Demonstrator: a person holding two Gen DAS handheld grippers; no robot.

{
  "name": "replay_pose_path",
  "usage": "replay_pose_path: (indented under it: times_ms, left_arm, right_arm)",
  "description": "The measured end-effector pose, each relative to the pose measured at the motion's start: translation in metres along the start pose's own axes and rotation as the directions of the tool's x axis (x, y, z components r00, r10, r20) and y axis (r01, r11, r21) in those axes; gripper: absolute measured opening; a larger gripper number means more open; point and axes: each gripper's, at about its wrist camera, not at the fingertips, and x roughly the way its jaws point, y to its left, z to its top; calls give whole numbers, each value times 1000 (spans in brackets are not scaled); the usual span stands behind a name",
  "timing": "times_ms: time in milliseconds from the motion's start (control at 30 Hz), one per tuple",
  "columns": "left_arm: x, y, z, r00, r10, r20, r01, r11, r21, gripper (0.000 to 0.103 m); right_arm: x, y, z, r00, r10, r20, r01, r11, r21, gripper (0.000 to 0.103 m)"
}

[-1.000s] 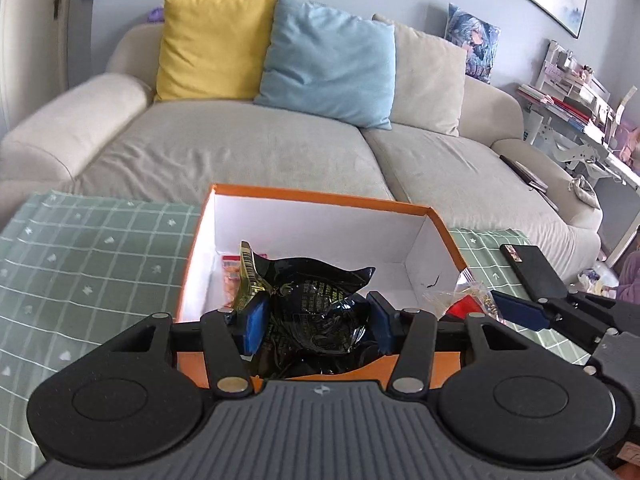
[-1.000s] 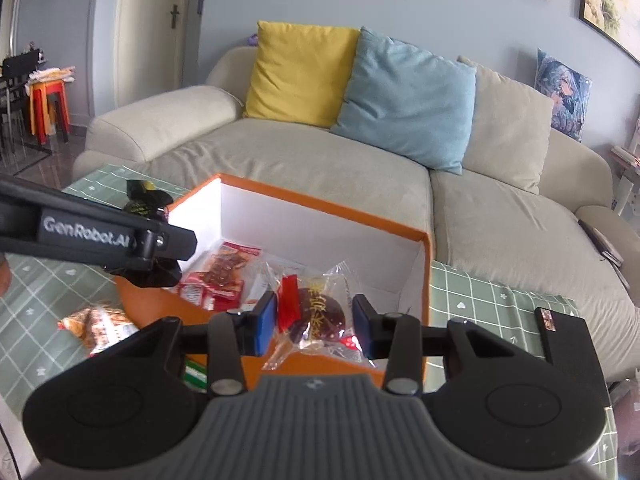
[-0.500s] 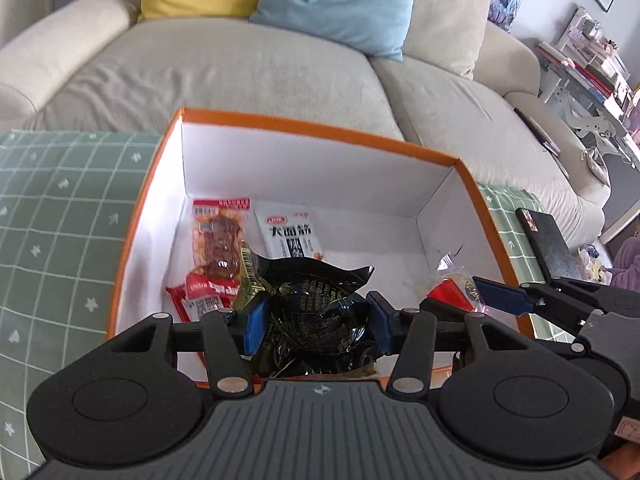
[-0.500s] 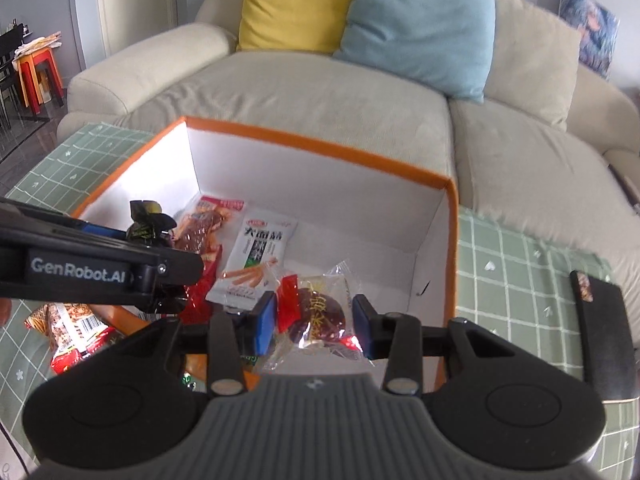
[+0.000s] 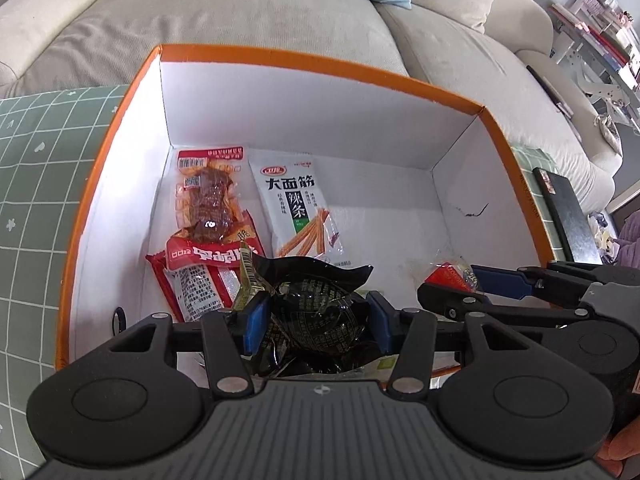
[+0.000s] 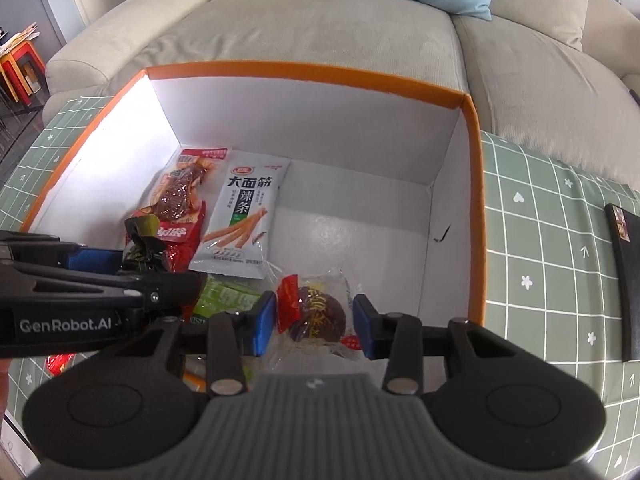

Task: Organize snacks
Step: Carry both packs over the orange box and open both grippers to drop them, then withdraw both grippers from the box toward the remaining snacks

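Snacks point(image 5: 294, 208) in orange box point(image 5: 320, 62), sofa point(image 5: 248, 4) behind, black case point(image 6: 624, 280) beside

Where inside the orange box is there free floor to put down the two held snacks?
The orange box has bare white floor in its right half, between the white spicy-strip packet and the right wall, back to the far wall. The left side is crowded: the red packets overlap there, near the left gripper.

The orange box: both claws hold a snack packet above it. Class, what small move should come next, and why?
Probably lower both a little further, then let go. The left claw grips a black packet and the right claw a clear packet, both over the box floor's bare patch.
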Motion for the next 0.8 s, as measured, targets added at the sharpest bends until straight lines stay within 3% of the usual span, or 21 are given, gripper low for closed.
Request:
replay_pose_path:
  times_ms: [367, 800]
  left_arm:
    - [6, 2, 1, 998, 48, -27, -48, 999, -3, 61]
    - [-16, 7, 0, 999, 46, 26, -45, 999, -30, 73]
  right_arm:
    - [6, 2, 5, 997, -11, -77, 14, 1000, 28, 42]
    - [0, 7, 7, 995, -36, -94, 39, 999, 37, 50]
